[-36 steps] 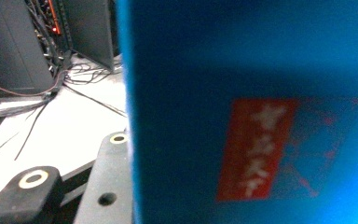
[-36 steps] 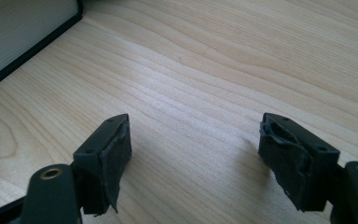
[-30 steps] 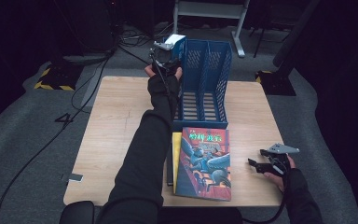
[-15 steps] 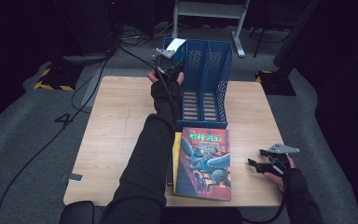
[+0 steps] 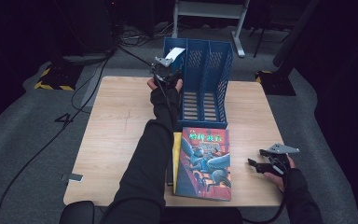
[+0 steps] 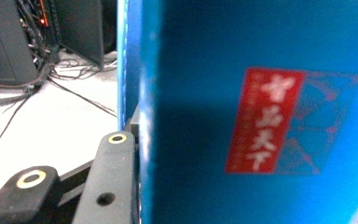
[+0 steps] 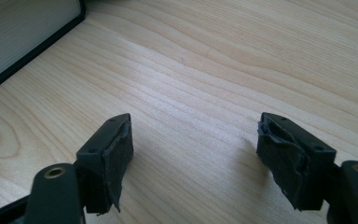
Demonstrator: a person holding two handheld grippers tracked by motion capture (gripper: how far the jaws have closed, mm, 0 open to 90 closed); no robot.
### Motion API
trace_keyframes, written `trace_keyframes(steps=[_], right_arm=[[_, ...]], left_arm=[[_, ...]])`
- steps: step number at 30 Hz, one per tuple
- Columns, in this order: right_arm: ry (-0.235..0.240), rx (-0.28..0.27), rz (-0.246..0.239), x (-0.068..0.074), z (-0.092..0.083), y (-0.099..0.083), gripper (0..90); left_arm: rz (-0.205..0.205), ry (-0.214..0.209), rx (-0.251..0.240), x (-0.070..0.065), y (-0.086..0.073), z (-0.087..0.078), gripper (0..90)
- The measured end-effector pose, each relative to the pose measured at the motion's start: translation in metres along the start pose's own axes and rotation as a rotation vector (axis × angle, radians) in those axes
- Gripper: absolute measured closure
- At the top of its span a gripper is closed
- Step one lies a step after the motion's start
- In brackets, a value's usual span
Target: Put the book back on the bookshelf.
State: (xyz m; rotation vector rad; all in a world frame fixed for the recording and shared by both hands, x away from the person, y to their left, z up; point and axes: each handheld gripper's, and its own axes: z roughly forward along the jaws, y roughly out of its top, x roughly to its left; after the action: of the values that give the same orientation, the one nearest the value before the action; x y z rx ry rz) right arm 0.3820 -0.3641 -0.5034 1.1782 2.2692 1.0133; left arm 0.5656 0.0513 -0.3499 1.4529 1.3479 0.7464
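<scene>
My left gripper [image 5: 170,67] is shut on a blue book [image 6: 261,116] with a red label. It holds the book upright in the leftmost slot of the blue file rack [image 5: 214,79]. The book's white page edge [image 5: 175,53] sticks up above the rack's back wall. One black finger [image 6: 109,182] presses flat against the cover; the other is hidden behind the book. My right gripper [image 5: 257,165] rests low over the table's front right, open, and its pads [image 7: 114,158] have only bare wood between them.
A book with a colourful illustrated cover [image 5: 204,163] lies flat in front of the rack, on top of a yellow one [image 5: 176,151]. Its page edge [image 7: 23,37] is near my right gripper. The wooden table [image 5: 116,130] is bare on the left. Cables lie on the floor behind.
My left hand has sunk a little, and the blue book has gone lower into the rack's left slot. The right gripper has stayed where it was.
</scene>
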Motion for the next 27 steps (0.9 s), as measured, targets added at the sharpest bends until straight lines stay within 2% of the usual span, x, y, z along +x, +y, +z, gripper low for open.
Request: trace_keyframes(steps=[11,18,20,22,27], right_arm=[[0.0,0.0,0.002,0.0,0.0,0.0,27.1],[-0.001,0.0,0.002,0.0,0.0,0.0,27.0],[-0.002,0.0,0.003,0.0,0.0,0.0,27.0],[-0.002,0.0,0.004,0.0,0.0,0.0,26.9],[-0.003,0.0,0.004,0.0,0.0,0.0,26.8]], left_arm=[[0.013,-0.013,0.011,0.004,-0.004,-0.007,59.9],[0.043,-0.038,0.028,0.008,-0.009,-0.017,59.8],[0.04,-0.038,0.028,0.008,-0.01,-0.018,59.8],[0.06,-0.044,0.033,0.009,-0.012,-0.022,59.8],[0.067,-0.052,0.034,0.01,-0.015,-0.026,59.7]])
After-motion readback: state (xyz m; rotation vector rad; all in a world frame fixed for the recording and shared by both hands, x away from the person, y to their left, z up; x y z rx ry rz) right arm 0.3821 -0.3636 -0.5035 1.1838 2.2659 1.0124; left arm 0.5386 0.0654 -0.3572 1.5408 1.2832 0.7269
